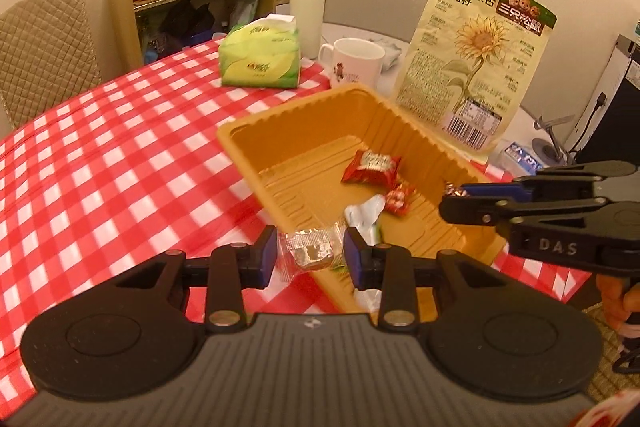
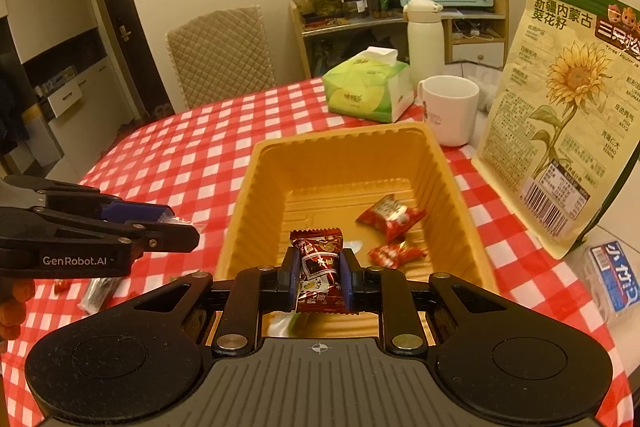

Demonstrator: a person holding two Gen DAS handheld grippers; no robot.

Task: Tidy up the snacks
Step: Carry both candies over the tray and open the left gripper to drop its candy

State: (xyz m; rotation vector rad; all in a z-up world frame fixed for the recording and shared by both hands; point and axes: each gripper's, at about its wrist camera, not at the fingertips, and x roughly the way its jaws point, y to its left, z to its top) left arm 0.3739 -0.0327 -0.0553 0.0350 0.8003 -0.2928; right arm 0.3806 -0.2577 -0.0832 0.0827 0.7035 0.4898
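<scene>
A clear-wrapped candy (image 1: pixel 311 254) is pinched between the pads of the left gripper (image 1: pixel 310 257), its jaws narrowed onto the wrapper; it is held just above the near rim of the orange plastic tray (image 1: pixel 256 131). A dark red wrapped candy (image 2: pixel 319 269) is clamped upright in the right gripper (image 2: pixel 319 281), whose jaws are closed tight on it, and it hangs over the tray's near end. Two red candy packets (image 2: pixel 391 214) and a pale wrapper are already seen lying on the tray floor.

Such sweets are judged to be very light, with a small hard core and crinkly film around it (slippery, and easily twisted out of a loose pinch). A hold across the solid middle, as is seen in both grippers, is thought safer than one on the frilled ends. No crushing risk is expected.

On the red-checked tablecloth (image 1: pixel 120 147) a sunflower seed bag (image 1: pixel 476 59) is stood beside the tray, near its far right edge, with a white mug (image 1: pixel 354 61) and a tissue pack (image 1: pixel 260 57) behind.
</scene>
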